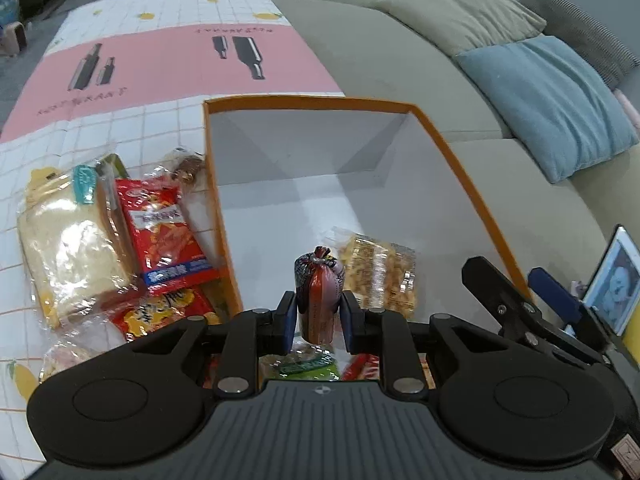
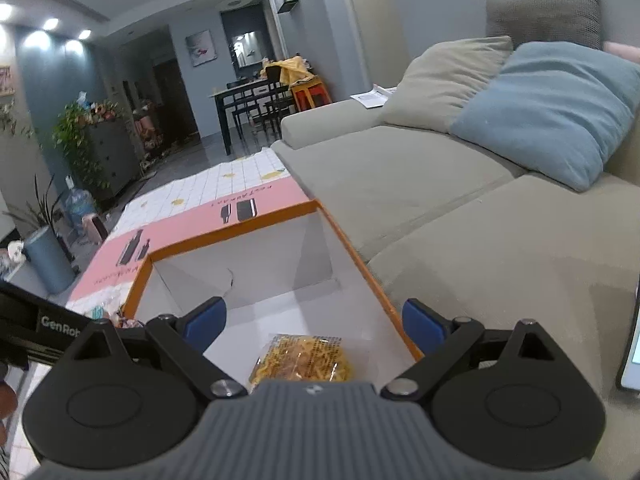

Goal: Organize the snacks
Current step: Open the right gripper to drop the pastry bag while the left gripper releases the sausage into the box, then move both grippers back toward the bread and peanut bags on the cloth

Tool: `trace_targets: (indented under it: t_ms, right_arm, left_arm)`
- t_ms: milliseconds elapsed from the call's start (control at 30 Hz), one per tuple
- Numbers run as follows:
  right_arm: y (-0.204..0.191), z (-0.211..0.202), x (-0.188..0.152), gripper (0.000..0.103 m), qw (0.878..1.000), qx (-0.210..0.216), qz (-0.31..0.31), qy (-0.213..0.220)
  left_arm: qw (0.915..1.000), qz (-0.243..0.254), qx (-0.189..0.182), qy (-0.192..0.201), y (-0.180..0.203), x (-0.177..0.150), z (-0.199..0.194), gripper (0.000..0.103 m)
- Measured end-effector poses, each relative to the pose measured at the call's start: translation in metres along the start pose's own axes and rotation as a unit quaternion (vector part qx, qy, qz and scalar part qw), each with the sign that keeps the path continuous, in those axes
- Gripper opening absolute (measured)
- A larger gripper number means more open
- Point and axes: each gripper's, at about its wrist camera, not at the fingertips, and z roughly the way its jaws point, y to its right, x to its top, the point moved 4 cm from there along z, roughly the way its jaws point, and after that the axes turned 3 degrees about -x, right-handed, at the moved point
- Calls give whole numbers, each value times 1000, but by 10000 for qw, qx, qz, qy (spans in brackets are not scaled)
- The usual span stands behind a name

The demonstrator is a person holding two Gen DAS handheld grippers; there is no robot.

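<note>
fingers (image 1: pixel 289 320) of the left gripper (image 1: pixel 318 322) are pinched on a sausage (image 1: pixel 318 296), gripping its lower half so the knotted end stands up above the pads. it hangs over the near end of the box (image 1: pixel 460 168), probably so it can be let go onto the white floor inside. the right gripper (image 2: pixel 314 326) is spread wide with nothing between its blue pads; it hovers over the same near end, off to the sofa side.

one yellow pack (image 1: pixel 380 272) lies on the box floor, just beside the sausage in the left view; the rest of the floor is bare, so there is room to drop. bread (image 1: pixel 68 240) and a red bag (image 1: pixel 164 232) wait on the cloth (image 1: pixel 160 64) left of the box, against its orange wall, with more packs below them. a sofa (image 2: pixel 400 184) runs along the far side, and a screen (image 1: pixel 616 280) stands by the right gripper. what could crowd the drop, i think, is the yellow pack and the two grippers being so close.
</note>
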Motion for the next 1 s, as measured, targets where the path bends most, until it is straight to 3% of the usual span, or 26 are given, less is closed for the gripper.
trace_targets:
  t_ms: [33, 100, 133, 567, 767, 1000]
  right_arm:
    - [1, 2, 0, 93, 10000, -30, -49, -29]
    - [-2, 4, -1, 93, 9995, -208, -244, -69]
    - [-3, 6, -2, 92, 9989, -290, -347, -147]
    - [1, 5, -5, 92, 9985, -348, -368, -208]
    - [-5, -18, 4, 92, 9975, -107, -359, 601]
    - [-25, -28, 4, 92, 9950, 296, -590, 750]
  left_arm:
    - [9999, 22, 2, 115, 0, -1, -3, 32]
    - [9995, 110, -85, 297, 0, -3, -10, 64]
    - [9991, 135, -120, 385, 1, -4, -14, 68]
    - [9968, 117, -32, 796, 2, 1, -49, 69]
    - [9955, 82, -38, 942, -1, 0, -72, 69]
    - [9931, 259, 211, 1123, -6, -1, -88, 69]
